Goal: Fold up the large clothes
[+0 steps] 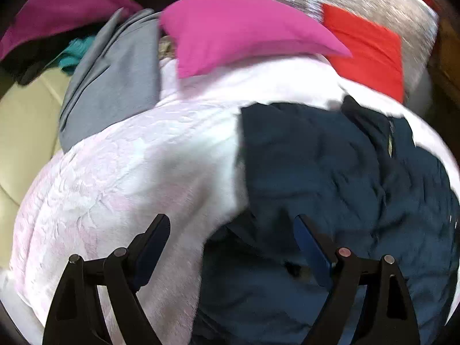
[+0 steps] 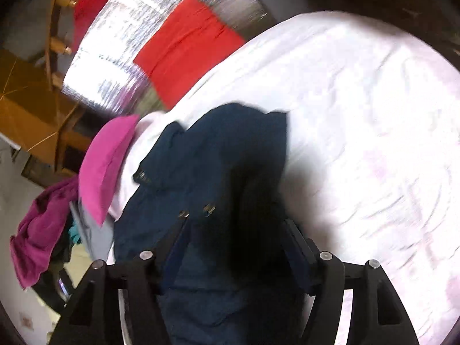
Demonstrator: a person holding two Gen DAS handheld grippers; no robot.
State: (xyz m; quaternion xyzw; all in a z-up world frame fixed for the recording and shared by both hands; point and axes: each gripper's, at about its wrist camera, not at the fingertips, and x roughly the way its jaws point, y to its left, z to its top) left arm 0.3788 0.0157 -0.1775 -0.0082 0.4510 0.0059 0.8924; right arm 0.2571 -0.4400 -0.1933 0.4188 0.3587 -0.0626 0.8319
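Note:
A dark navy garment (image 1: 330, 172) with metal snaps lies crumpled on a white bedsheet (image 1: 129, 166). My left gripper (image 1: 231, 225) hovers over the garment's left edge. Its jaws stand wide apart, with sheet and navy cloth below them and nothing pinched. In the right wrist view the same navy garment (image 2: 218, 158) stretches away from my right gripper (image 2: 235, 227). Those jaws are apart too, and the cloth lies beneath and between the fingers without the pads pressing on it.
A pink pillow (image 1: 241, 28) rests at the far side of the bedsheet (image 2: 359, 115). A folded red cloth (image 2: 187, 49) lies on a silver foil mat (image 2: 120, 43). A grey garment (image 1: 115, 80) and a magenta one (image 1: 63, 8) are piled at the left. Wooden furniture (image 2: 31, 115) stands beyond.

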